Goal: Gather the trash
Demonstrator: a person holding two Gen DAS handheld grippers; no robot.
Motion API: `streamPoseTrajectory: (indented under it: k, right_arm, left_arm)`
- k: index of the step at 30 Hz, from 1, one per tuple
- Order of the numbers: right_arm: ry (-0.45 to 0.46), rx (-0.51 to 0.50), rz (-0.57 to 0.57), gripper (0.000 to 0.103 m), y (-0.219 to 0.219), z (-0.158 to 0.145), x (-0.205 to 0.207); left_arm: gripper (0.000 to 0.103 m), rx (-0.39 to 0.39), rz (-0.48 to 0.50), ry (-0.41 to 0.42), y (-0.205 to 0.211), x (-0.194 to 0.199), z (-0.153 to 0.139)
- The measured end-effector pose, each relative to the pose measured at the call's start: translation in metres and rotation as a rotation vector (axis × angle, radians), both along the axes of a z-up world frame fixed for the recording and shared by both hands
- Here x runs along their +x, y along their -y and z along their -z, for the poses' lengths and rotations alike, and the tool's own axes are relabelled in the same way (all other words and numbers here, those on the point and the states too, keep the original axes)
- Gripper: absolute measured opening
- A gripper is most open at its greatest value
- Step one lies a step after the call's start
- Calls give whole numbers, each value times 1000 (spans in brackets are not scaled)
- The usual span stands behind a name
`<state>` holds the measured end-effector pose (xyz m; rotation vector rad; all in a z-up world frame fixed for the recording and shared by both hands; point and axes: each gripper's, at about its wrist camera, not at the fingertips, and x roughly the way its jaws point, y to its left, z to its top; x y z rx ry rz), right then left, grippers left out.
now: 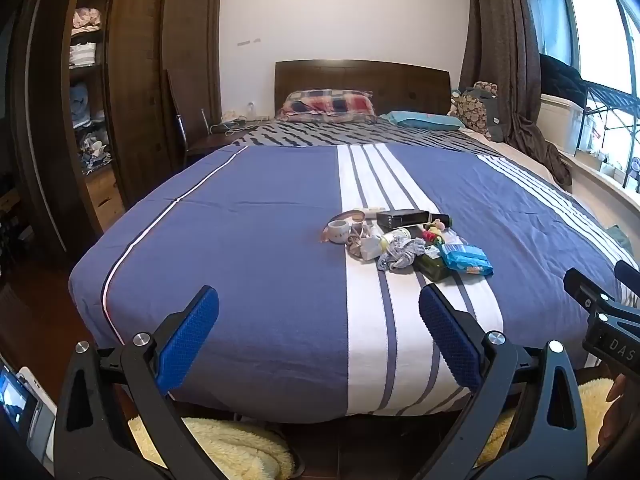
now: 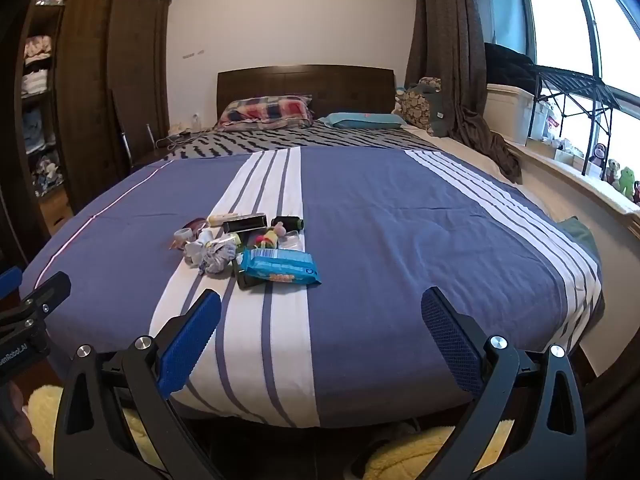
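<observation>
A heap of small items lies on the white stripe of the blue bed cover (image 1: pixel 260 232) (image 2: pixel 400 220). In it are a blue wipes packet (image 1: pixel 466 260) (image 2: pixel 280 268), a crumpled grey cloth (image 1: pixel 400 254) (image 2: pixel 214 260), a green bottle (image 1: pixel 432 266), a black box (image 1: pixel 402 218) (image 2: pixel 245 224), a roll of tape (image 1: pixel 338 232) (image 2: pixel 183 234) and a colourful toy (image 1: pixel 432 232) (image 2: pixel 270 237). My left gripper (image 1: pixel 319 300) hangs open over the foot of the bed, short of the heap. My right gripper (image 2: pixel 321 302) is open too, with the heap ahead to its left. Nothing is between either pair of fingers.
A wooden wardrobe (image 1: pixel 132 80) with open shelves stands to the left. Pillows (image 1: pixel 330 106) and a headboard (image 2: pixel 306 82) are at the far end. Curtain (image 2: pixel 444 40), window sill with boxes and soft toys (image 2: pixel 624 178) run along the right. A yellow fleece (image 1: pixel 224 444) lies below the bed's foot.
</observation>
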<state>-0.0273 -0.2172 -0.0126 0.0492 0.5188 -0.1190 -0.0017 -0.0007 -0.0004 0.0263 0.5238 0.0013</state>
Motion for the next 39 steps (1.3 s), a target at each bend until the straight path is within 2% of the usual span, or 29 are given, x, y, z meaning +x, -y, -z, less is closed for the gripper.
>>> streamPoseTrajectory:
  k: [39]
  right_arm:
    - [33,21,-29,100,-5,-7,-6]
  left_arm:
    - [95,-14,8,3,-2,-4,-3]
